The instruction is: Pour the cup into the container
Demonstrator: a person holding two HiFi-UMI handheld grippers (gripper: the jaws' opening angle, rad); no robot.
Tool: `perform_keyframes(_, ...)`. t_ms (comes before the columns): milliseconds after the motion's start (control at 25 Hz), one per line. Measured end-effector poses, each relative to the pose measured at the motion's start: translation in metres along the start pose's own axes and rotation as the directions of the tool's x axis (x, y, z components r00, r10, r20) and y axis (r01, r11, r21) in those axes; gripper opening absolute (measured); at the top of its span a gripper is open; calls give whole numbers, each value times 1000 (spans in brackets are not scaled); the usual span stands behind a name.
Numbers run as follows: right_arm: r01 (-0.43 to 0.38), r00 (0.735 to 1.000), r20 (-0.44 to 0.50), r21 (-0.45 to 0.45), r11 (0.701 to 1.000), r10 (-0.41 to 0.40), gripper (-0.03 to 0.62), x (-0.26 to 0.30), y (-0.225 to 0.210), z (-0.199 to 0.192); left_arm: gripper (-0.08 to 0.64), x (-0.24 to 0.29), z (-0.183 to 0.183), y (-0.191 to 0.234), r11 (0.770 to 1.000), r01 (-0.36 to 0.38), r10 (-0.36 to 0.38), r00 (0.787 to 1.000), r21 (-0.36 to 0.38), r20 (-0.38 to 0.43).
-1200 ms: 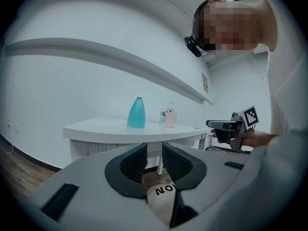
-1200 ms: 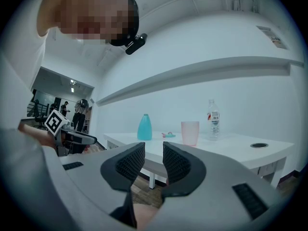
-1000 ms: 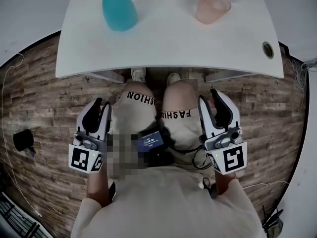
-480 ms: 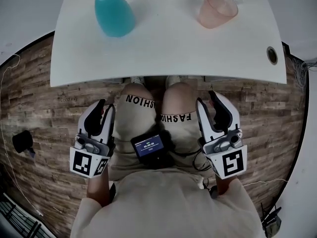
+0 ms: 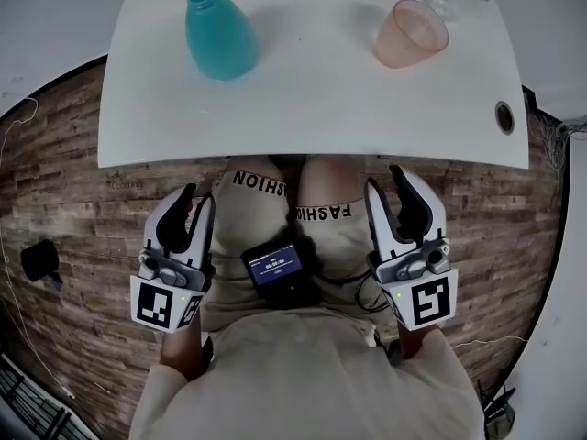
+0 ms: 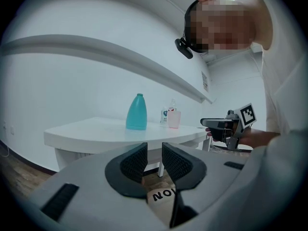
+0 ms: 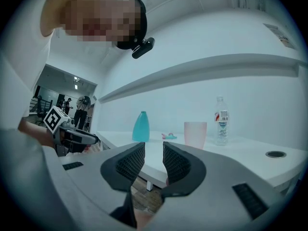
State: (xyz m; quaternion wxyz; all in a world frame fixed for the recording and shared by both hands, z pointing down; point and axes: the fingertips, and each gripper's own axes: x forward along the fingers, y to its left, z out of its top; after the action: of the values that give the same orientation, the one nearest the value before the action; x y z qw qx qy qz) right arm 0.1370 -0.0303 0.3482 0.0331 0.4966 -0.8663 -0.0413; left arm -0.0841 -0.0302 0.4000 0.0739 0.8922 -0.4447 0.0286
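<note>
Black ribbed pads (image 7: pixel 131 162) of our right gripper (image 5: pixel 385 180) are standing drawn together with nothing between them, and our left gripper (image 5: pixel 197 193) is showing the same shut, empty jaws in its own view. We are holding both over our lap, short of the near edge of the white table (image 5: pixel 312 108). Looking outward, the pink cup (image 5: pixel 410 33) is standing upright toward the far side of the table, ahead of the right gripper and slightly to its right, well apart from it. The teal container (image 5: pixel 218 33) is standing upright ahead of the left gripper, across the table from the cup. We are judging the right gripper nearer to the cup; since the cup's long axis is running vertically and the claw is pointing level, a side-on grasp is looking natural, once the jaws are opening.
</note>
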Motion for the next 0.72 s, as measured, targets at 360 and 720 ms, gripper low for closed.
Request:
perform_keyframes(360, 22, 1000, 11, -10, 1000, -21, 100, 13, -18, 5, 104, 13, 16, 9, 1000, -4, 3, 1000, 25, 17)
perform_keyframes(720, 36, 999, 17, -23, 999, -35, 100, 23, -36, 14, 104, 29, 33, 13, 999, -1, 0, 999, 42, 33)
